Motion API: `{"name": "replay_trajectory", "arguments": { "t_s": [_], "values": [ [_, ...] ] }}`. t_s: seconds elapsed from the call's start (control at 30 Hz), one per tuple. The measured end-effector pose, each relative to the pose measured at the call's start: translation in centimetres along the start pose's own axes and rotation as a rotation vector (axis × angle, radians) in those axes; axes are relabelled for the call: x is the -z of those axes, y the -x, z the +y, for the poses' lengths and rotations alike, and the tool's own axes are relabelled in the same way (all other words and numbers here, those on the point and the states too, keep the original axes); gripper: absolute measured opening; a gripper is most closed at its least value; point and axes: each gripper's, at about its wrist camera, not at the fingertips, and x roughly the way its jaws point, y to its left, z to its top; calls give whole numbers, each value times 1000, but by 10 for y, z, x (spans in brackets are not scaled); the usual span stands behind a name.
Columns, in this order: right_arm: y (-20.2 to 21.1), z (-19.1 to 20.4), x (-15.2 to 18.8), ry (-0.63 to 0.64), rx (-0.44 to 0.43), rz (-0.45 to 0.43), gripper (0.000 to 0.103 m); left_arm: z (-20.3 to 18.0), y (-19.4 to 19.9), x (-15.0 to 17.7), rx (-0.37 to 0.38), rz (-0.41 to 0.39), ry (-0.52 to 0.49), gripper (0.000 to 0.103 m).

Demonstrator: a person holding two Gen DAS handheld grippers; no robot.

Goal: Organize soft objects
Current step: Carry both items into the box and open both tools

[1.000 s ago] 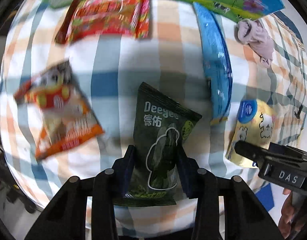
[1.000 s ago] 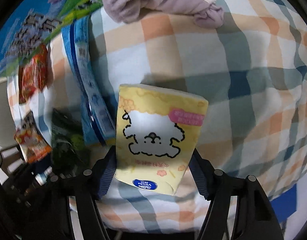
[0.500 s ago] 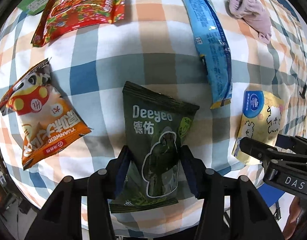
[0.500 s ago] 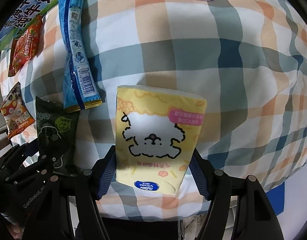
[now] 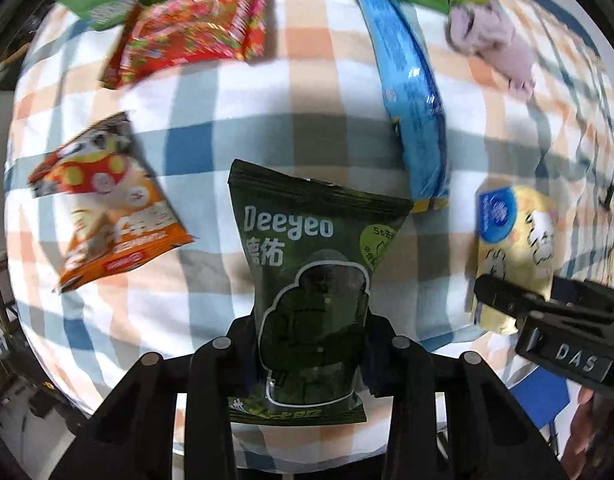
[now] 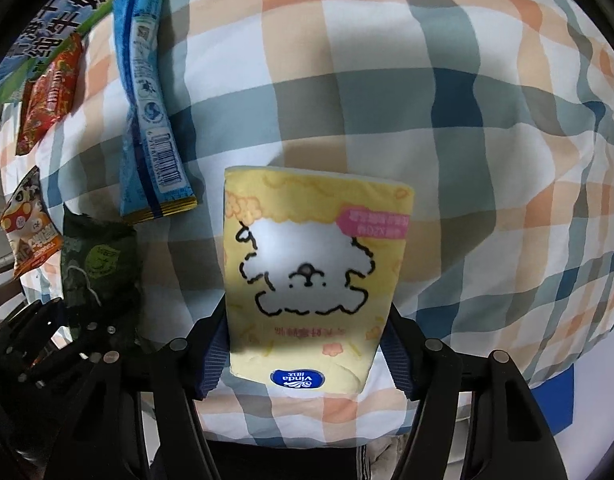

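Jaws of left gripper (image 5: 313,344) clamp glossy green pouch (image 5: 313,280); right gripper (image 6: 303,344) clamps soft yellow tissue pack (image 6: 311,272).

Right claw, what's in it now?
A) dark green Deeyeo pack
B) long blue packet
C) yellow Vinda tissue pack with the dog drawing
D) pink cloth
C: in the right wrist view the right claw is shut on the yellow tissue pack, its fingers pressing both sides; the green Deeyeo pack sits in the left claw.
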Motion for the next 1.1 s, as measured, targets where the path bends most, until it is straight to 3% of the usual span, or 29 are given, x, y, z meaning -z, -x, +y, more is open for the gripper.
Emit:
{"name": "replay_trajectory", "arguments": {
  "t_s": [0.23,0.43,0.63,0.87,1.1],
  "values": [
    [6,-5,36,37,-37,-71,67,-9,57,3,26,-144,47,35],
    [40,-3,61,104,-98,-173,67,10,140,-3,-10,-365,79,35],
    [72,12,69,163,-141,-289,67,11,183,-48,39,-411,31,35],
    [117,30,21,190,-102,-414,67,45,203,-137,159,-372,87,35],
    [153,49,-74,181,-85,-415,67,65,197,-230,205,-301,121,35]
  ]
}}
